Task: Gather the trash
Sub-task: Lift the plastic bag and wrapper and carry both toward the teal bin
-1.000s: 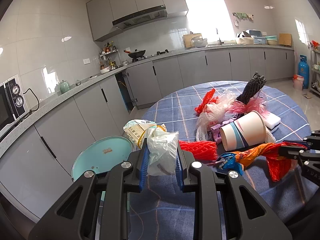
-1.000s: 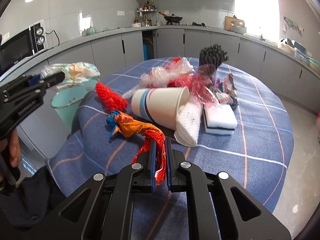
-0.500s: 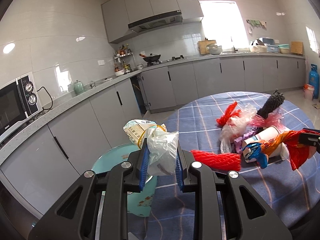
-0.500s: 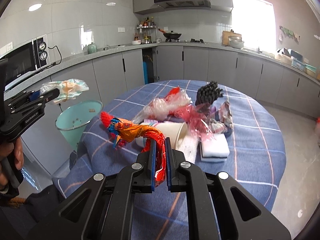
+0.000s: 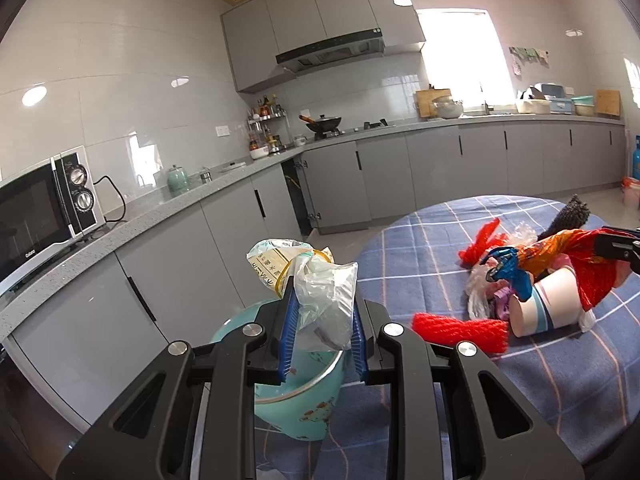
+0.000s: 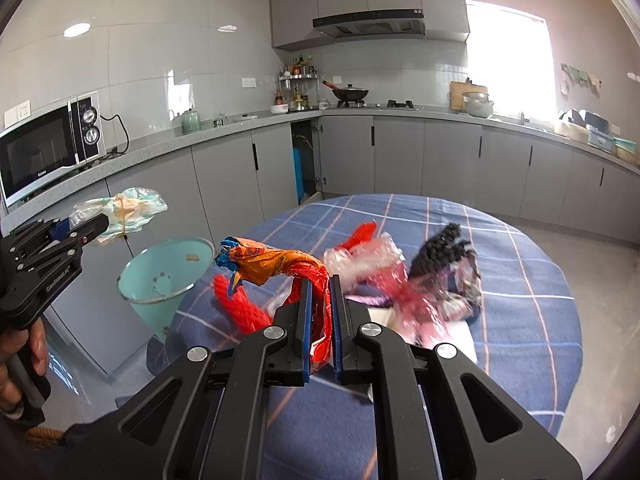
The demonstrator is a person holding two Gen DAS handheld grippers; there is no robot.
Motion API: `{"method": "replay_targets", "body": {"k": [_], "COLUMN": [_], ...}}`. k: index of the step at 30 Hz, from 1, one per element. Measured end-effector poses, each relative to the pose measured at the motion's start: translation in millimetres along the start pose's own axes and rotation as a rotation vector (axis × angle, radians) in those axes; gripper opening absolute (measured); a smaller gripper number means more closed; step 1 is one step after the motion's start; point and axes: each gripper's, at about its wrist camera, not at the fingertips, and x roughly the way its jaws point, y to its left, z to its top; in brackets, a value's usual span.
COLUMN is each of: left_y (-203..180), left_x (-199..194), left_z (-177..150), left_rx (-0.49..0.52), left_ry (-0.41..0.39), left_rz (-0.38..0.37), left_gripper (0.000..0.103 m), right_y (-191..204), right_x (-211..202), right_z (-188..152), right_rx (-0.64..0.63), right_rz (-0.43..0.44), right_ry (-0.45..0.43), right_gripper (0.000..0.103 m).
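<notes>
Left wrist view. The left gripper [image 5: 323,334], its blue-padded fingers [image 5: 287,332] closed on a crumpled clear plastic bag [image 5: 320,304] tied with a yellow band, hangs above the open mouth of a teal trash bin [image 5: 298,408], which stands at the near-left edge of the round table [image 5: 560,380] with its blue checked cloth. On the cloth near that edge lie a red foam net sleeve [image 5: 460,330] and, just beside it, a paper cup [image 5: 544,312] on its side. The orange and red wrapper [image 5: 560,252] hangs in the air above the cup, held at the right margin by the right gripper [image 5: 620,246].

Right wrist view. The right gripper [image 6: 320,320] is clamped on the orange and red wrapper [image 6: 280,264], whose blue end points toward the bin [image 6: 168,276]. The left gripper [image 6: 86,228] holds the bag [image 6: 128,210] above and left of the bin. On the table [image 6: 520,320] behind lie a black foam net [image 6: 440,248] and pink plastic film [image 6: 404,292].
</notes>
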Motion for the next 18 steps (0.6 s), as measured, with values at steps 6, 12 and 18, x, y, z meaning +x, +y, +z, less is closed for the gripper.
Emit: {"method": "replay_targets", "body": {"k": [6,12,18], "left_y": [7.9,16.5,30.1], "left_x": [3.5,10.5,17.5], "left_z": [1.2,1.6,3.9], "left_rx": [-0.009,-0.02,-0.04], "left_ry": [0.003,0.009,0.009], "left_rz": [0.023,0.049,0.086], "left_gripper": [0.024,0.024,0.025], "right_y": [7.9,12.5,23.6], "right_x": [11.5,28.6,46.9], "right_z": [11.0,27.1,37.8], "right_rx": [0.011,0.018,0.006], "right_rz": [0.023,0.056,0.091], "right_ry": [-0.025,-0.051,-0.062], "right_gripper": [0.009,0.009,0.009]}}
